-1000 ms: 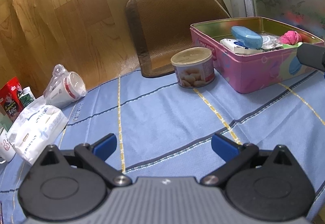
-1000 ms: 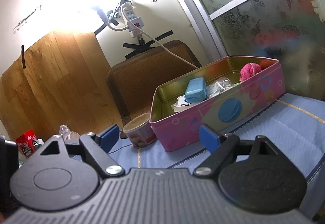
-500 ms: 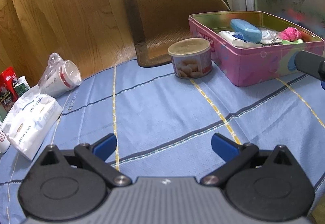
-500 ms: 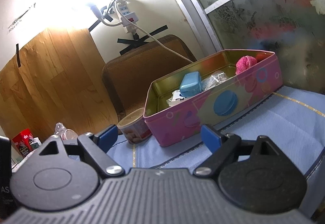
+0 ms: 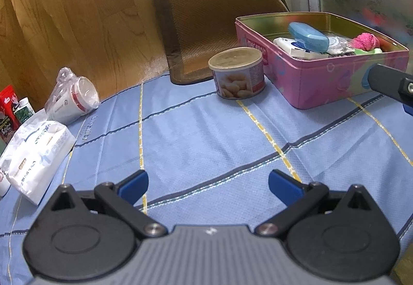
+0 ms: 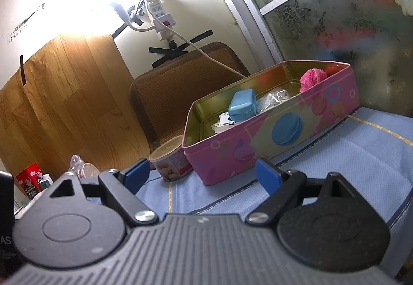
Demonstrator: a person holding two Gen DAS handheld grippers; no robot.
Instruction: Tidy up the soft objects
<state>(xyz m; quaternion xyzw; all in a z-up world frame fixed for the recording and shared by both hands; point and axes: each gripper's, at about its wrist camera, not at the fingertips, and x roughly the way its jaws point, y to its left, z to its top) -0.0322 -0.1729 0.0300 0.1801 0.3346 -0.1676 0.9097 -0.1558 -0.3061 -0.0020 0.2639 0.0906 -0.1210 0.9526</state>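
Note:
A pink tin box (image 5: 335, 83) stands at the back right of the blue tablecloth; it also shows in the right wrist view (image 6: 271, 135). Inside lie a blue case (image 5: 308, 36), white packets (image 5: 294, 48) and a pink fluffy ball (image 5: 366, 41), which shows in the right wrist view (image 6: 312, 78) too. A white soft tissue pack (image 5: 36, 156) lies at the left. My left gripper (image 5: 207, 185) is open and empty above the cloth. My right gripper (image 6: 202, 175) is open and empty in front of the tin.
A round snack can (image 5: 238, 76) stands left of the tin. A wrapped cup (image 5: 72, 100) lies on its side at the left, beside a red packet (image 5: 7, 112). A brown mat (image 5: 219, 21) leans on the wall. A power strip (image 6: 161, 15) hangs above.
The left gripper has drawn back and tilted a little, so the tin and the can sit slightly lower and further right. The right gripper has shifted slightly. Both stay open.

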